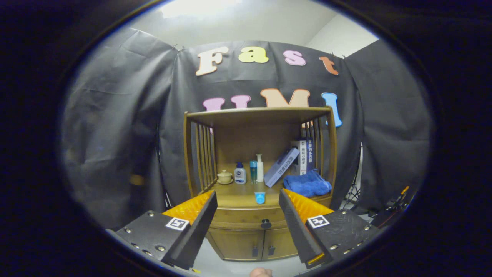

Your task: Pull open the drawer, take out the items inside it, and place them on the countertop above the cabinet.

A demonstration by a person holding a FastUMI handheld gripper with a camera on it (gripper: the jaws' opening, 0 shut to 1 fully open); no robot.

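A wooden cabinet [234, 246] stands straight ahead, well beyond my fingers. Its drawer [246, 217] is closed, with a dark round knob [266, 223] at its middle. The countertop [238, 196] above the drawer carries a small blue cup [260, 197] near its front edge. My gripper [248, 200] is open, its fingers wide apart and nothing between them; the drawer knob shows in the gap, some distance off. What lies inside the drawer is hidden.
On the countertop stand a small lidded pot [225, 177], a white-and-blue bottle [240, 173], a teal bottle [253, 171], a white pump bottle [260, 168], leaning boxes [282, 166] and a folded blue towel [307, 184]. Two lower doors [251, 244] sit under the drawer. A tripod [351, 198] stands right.
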